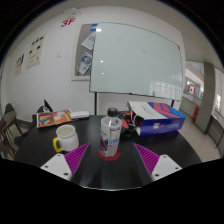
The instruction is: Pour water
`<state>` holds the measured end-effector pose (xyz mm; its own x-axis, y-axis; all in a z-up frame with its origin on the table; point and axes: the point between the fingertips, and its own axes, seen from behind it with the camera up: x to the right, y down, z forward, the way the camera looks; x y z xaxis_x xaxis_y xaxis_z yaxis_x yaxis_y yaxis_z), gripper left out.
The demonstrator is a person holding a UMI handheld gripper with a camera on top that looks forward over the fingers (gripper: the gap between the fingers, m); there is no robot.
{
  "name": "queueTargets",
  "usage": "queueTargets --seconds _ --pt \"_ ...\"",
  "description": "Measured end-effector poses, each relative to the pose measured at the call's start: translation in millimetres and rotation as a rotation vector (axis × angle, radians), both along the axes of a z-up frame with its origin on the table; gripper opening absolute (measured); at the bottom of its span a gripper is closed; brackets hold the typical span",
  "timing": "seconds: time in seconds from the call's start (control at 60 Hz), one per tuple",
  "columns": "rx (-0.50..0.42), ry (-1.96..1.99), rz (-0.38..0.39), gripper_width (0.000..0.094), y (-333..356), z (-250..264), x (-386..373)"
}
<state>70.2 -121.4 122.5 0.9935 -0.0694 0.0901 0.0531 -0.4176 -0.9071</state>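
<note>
A can-shaped container (110, 134) with a white, red and grey label stands upright on a red coaster (109, 156) on the dark table (110, 172). It is just ahead of my gripper (112, 160), in line with the gap between the fingers, which are spread wide with room at either side. The magenta pads (77, 157) show left and right of it. A yellow mug (65, 138) stands on the table to the left of the can, beyond the left finger.
A blue and pink box (155, 117) lies at the back right of the table. A colourful book (53, 118) lies at the back left, next to a chair (10, 124). A whiteboard (135, 60) hangs on the far wall.
</note>
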Motion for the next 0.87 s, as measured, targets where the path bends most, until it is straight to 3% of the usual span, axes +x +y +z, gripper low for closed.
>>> queueTargets --seconds 0.4,0.867 --pt "-0.004 -0.028 -0.033 0.0845 -187.8 66.8 -34.7" --pt "-0.006 -0.017 -0.038 0.0844 -240.3 75.0 -48.5"
